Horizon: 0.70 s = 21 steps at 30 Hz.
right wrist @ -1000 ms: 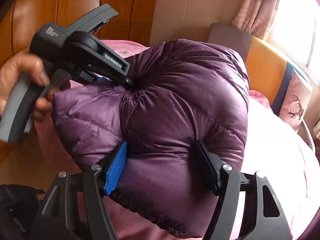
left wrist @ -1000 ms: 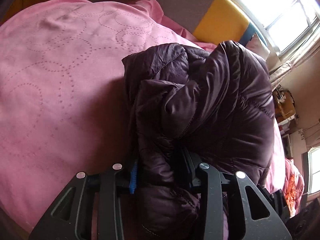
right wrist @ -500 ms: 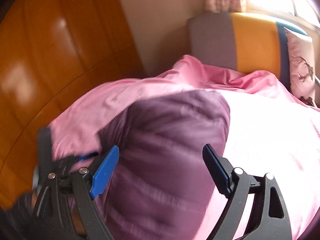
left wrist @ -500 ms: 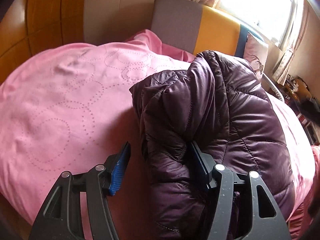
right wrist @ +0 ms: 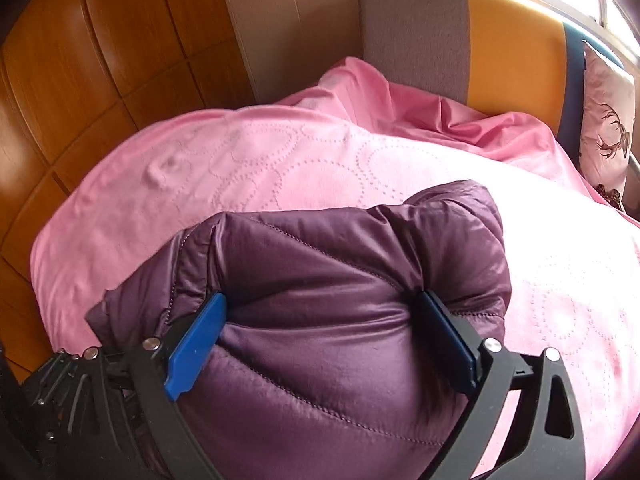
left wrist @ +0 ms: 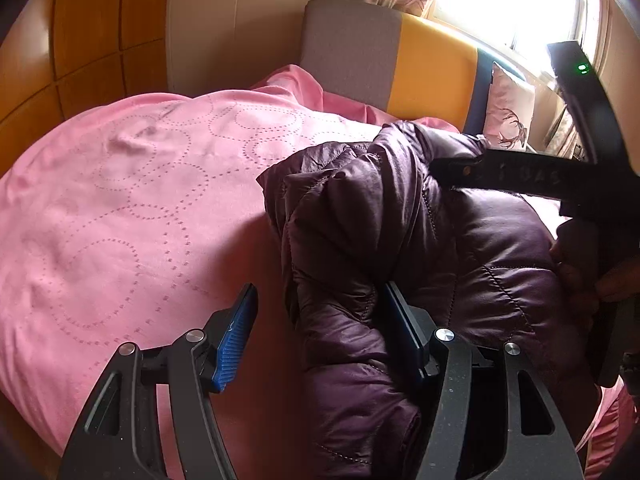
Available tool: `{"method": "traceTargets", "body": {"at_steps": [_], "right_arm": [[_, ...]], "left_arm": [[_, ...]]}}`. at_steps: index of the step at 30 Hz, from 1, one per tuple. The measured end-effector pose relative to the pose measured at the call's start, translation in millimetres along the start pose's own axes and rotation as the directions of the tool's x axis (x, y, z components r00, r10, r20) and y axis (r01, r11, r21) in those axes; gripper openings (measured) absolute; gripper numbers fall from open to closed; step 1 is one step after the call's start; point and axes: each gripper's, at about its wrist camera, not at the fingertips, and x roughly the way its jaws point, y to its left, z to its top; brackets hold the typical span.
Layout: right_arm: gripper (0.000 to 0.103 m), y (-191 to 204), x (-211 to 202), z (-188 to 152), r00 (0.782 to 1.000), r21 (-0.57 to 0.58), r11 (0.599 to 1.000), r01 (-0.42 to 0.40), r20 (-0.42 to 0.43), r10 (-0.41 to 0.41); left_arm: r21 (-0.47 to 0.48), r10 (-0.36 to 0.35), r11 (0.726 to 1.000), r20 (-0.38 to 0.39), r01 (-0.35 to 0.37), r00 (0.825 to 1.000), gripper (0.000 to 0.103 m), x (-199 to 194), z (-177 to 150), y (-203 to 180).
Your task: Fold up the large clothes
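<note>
Item: purple quilted jacket [left wrist: 400,264], bundled into a thick folded mass on the pink bedspread [left wrist: 132,200], well short of the grey-and-yellow headboard [left wrist: 384,60].

Left tool [left wrist: 320,336]: jaws just opened wider; near edge of the jacket between them, right pad against the fabric, left blue pad [left wrist: 236,340] standing apart over bare bedspread. No grip.

Right tool [right wrist: 320,344]: jaws just spread to their widest; puffy end of the jacket [right wrist: 328,320] filling the gap, both pads touching the bulge, fabric creased at each. Squeezing or merely resting against the padding: cannot tell.

Progress, judged: main folds apparently made, garment compact and layered; release under way. Left over: withdrawal of both tools, possibly flattening, since the padding bulges and one flap rides up on the side toward the headboard.

Left wrist view only: loose stacked layers and ragged edges of the bundle; body of the right tool [left wrist: 580,160] across its far side with part of a hand [left wrist: 576,264]; deer-print pillow [left wrist: 506,114] against the headboard, bright window [left wrist: 508,0] above it.

Right wrist view only: smooth outer face of the fold, wooden wardrobe panels [right wrist: 92,80] beside the headboard.
</note>
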Motion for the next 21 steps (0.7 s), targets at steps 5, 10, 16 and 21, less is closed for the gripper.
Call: {"method": "traceTargets", "body": {"at_steps": [5,10,16,21], "right_arm": [[0.101,6.6,15.5,-4.4,0.999,-0.021,1.000,0.019,-0.030,-0.020],[0.101,2.7,33.8,-3.5,0.996,-0.018,1.000,0.014,-0.086,-0.015],[0.101,-2.0,20.0,-2.3,0.997,0.007,1.000,-0.021,-0.078,0.021],[0.101,-41.0,-32.8,-5.5,0.984,0.139,0.974,-0.176,0.041,0.172]], "left_arm": [[-0.018,-0.013,1.000,-0.001,0.013,1.000,0.063,3.7,-4.6,4.7],[-0.043,-0.027,0.999,-0.003,0.027,1.000,0.063,8.1,-8.9,8.9],[-0.066,-0.045,0.997,-0.005,0.045,0.999,0.066,11.9,-12.9,13.2],[-0.113,-0.124,0.986,-0.010,0.122,0.992,0.066,15.6,-16.9,27.1]]}}
